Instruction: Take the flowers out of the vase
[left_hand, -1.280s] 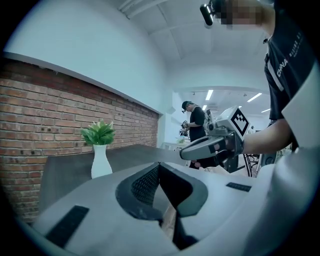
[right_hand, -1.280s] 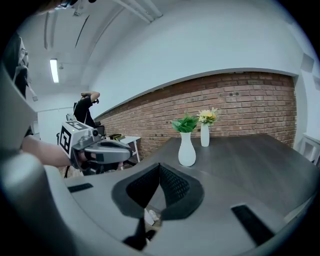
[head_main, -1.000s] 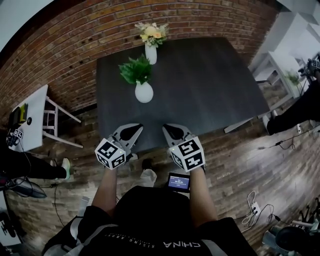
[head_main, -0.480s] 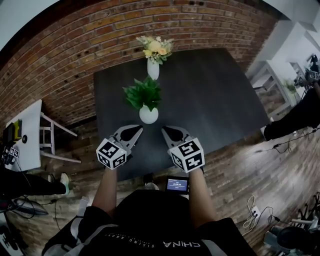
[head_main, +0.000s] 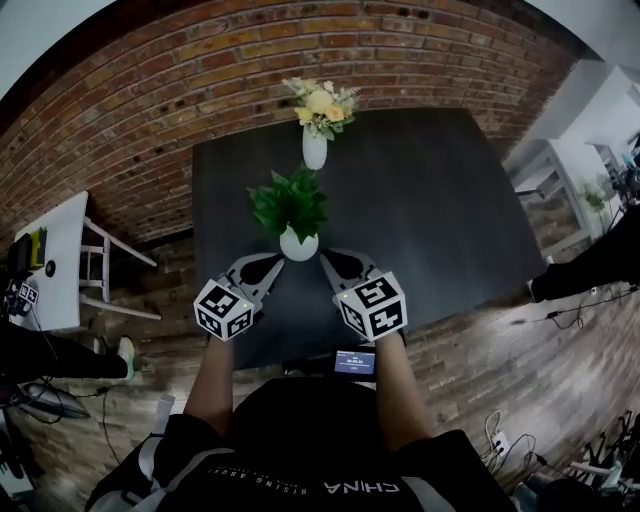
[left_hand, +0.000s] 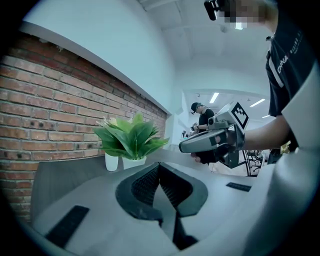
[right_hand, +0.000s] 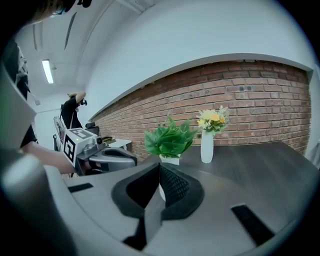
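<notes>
Plainly, the dark grey rectangular table (head_main: 430, 190) is set against the red brick wall (head_main: 150, 90), so it is approached from its near edge. The left gripper (head_main: 273, 264) and right gripper (head_main: 330, 262) are held side by side, each with jaws pressed together on nothing, probably for travel rather than grasping. A round white vase of green leaves (head_main: 298, 245) stands just ahead between them. The slim white vase (head_main: 315, 150) holding the yellow and cream flowers (head_main: 322, 103) stands behind it. A second earlier, both vases were seen farther from the grippers.
</notes>
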